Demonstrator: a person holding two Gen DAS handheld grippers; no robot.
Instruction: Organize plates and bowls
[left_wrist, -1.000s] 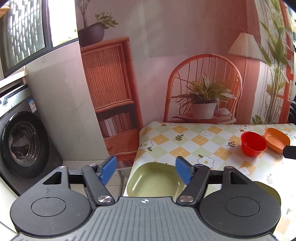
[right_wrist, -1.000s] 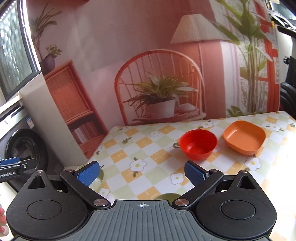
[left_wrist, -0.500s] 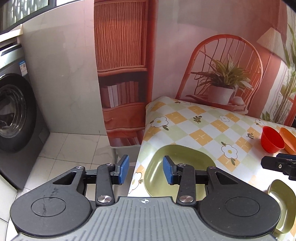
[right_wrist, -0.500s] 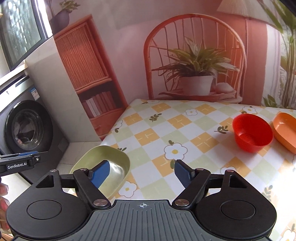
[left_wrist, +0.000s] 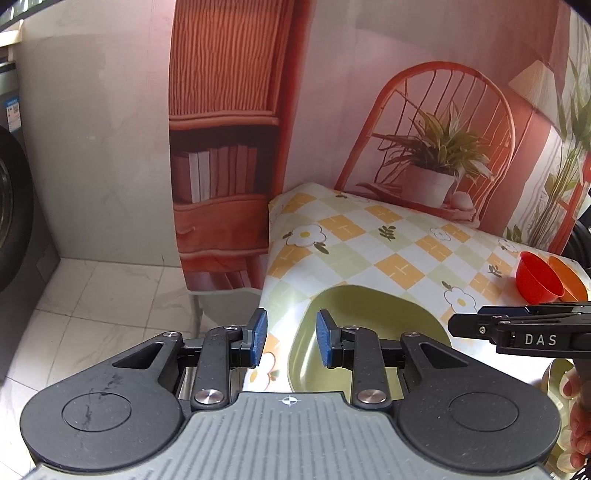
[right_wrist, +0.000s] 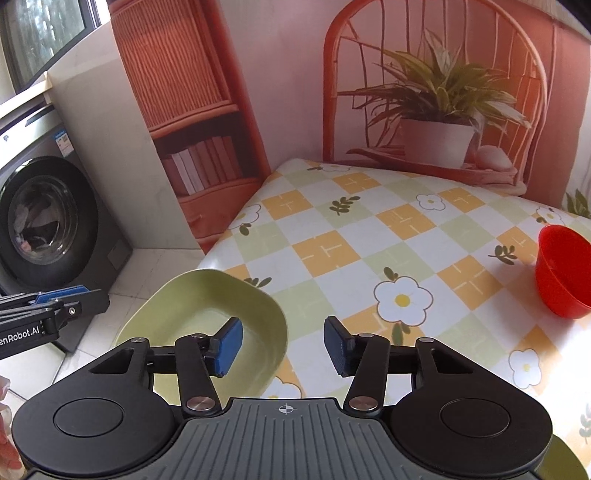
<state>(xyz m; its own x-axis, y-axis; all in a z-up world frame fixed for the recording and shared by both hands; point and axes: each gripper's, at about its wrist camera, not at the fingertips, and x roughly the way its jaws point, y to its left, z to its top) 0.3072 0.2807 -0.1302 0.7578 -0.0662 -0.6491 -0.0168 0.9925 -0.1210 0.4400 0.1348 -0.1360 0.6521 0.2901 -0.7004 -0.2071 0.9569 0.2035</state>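
Observation:
A pale green square plate (left_wrist: 373, 321) (right_wrist: 192, 306) lies at the near left corner of the checked table (right_wrist: 369, 236). My left gripper (left_wrist: 291, 338) is open, its fingers astride the plate's left rim, the right pad over the inside. My right gripper (right_wrist: 283, 345) is open and straddles the plate's right rim, with the left pad inside. Neither touches the plate as far as I can see. A red bowl (right_wrist: 561, 269) (left_wrist: 537, 278) and an orange plate (left_wrist: 570, 277) sit further right.
A second green dish (left_wrist: 557, 373) shows at the table's near right, by a hand (left_wrist: 580, 424). The table edge drops to a tiled floor (left_wrist: 92, 306) on the left. A washing machine (right_wrist: 44, 221) stands beyond. A printed backdrop (right_wrist: 424, 92) closes the far side.
Both grippers have come down and closer to the green plate, from either side. The left jaws have narrowed a good deal; the right ones only a little.

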